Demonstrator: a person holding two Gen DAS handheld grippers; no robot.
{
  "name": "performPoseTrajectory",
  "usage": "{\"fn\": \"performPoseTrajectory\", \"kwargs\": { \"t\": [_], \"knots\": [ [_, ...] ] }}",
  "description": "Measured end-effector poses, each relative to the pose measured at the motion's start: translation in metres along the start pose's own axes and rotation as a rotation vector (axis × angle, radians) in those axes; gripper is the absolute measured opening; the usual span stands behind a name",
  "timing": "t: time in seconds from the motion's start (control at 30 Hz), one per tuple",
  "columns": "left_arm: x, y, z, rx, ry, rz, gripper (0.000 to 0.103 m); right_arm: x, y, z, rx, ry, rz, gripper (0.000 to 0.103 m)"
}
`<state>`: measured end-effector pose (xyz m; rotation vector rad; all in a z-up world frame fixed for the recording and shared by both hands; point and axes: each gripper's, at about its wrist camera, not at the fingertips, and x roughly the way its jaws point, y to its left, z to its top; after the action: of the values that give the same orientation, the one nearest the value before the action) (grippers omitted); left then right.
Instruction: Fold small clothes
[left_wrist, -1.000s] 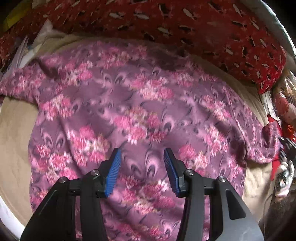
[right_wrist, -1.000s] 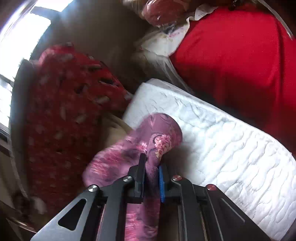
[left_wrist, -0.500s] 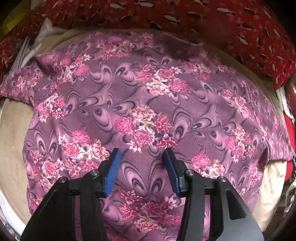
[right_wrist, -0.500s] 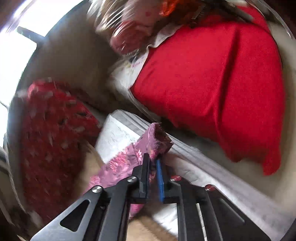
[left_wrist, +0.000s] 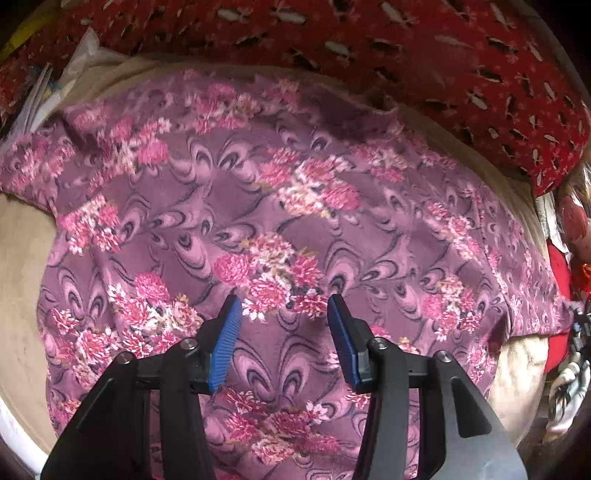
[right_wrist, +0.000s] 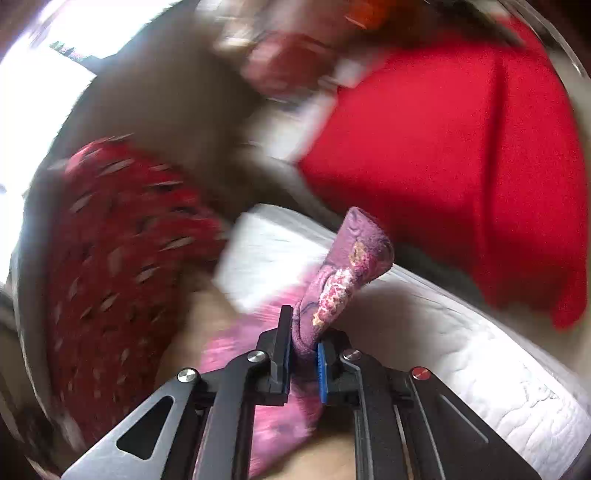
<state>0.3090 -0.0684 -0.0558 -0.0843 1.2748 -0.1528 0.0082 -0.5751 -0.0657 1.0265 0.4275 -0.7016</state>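
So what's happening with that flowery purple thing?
A person is folding a purple fleece garment with pink flowers, spread out on a beige surface. The right gripper has just been squeezing its jaws tighter on one bunched end of that garment and holds it up. The left gripper hovers open over the middle of the cloth, holding nothing.

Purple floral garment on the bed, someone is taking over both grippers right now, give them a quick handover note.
Left gripper: open, holding nothing, pointing down above the middle of the purple floral garment.
Right gripper: its jaws have just been closing and are shut on a bunched edge of the garment, which sticks up past the fingertips over the white quilted mattress.
Garment: spread mostly flat on the tan cover, in front of the red patterned cloth.
Done: one edge picked up; no fold visible.
Left: probably carry that edge across, then make the remaining folds.
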Motion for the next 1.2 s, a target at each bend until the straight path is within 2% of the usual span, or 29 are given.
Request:
{"fn": "performPoseTrajectory", "kwargs": {
  "t": [0.17, 0.37, 0.5, 0.7, 0.8, 0.87, 0.9, 0.97, 1.03, 1.1, 1.2],
  "knots": [
    [0.004, 0.013, 0.001, -0.047, 0.035, -0.067, 0.046, -0.015, 0.083, -0.037, -0.204, 0.046, 0.114, 0.01],
    [-0.008, 0.04, 0.003, -0.051, 0.036, -0.132, 0.046, -0.005, 0.172, -0.121, -0.35, 0.182, 0.23, 0.01],
    [-0.012, 0.063, 0.008, -0.054, 0.045, -0.164, 0.046, 0.007, 0.218, -0.178, -0.412, 0.266, 0.29, 0.01],
    [-0.024, 0.102, 0.008, -0.067, 0.044, -0.194, 0.046, 0.023, 0.276, -0.253, -0.52, 0.369, 0.329, 0.01],
    [-0.027, 0.12, 0.008, -0.09, 0.042, -0.228, 0.046, 0.028, 0.295, -0.285, -0.564, 0.411, 0.346, 0.011],
    [-0.031, 0.126, 0.007, -0.1, 0.032, -0.245, 0.046, 0.033, 0.301, -0.305, -0.566, 0.437, 0.342, 0.018],
    [-0.032, 0.13, 0.006, -0.099, 0.028, -0.255, 0.046, 0.038, 0.301, -0.316, -0.568, 0.457, 0.325, 0.021],
    [-0.032, 0.128, 0.003, -0.093, 0.027, -0.275, 0.046, 0.049, 0.298, -0.336, -0.595, 0.516, 0.295, 0.041],
    [-0.033, 0.128, 0.001, -0.075, 0.026, -0.301, 0.046, 0.052, 0.293, -0.351, -0.643, 0.566, 0.251, 0.043],
    [-0.034, 0.117, -0.001, -0.052, 0.018, -0.318, 0.046, 0.041, 0.286, -0.349, -0.687, 0.549, 0.265, 0.043],
    [-0.035, 0.098, -0.001, -0.032, 0.023, -0.344, 0.047, 0.021, 0.262, -0.324, -0.649, 0.51, 0.275, 0.044]
  ]
}}
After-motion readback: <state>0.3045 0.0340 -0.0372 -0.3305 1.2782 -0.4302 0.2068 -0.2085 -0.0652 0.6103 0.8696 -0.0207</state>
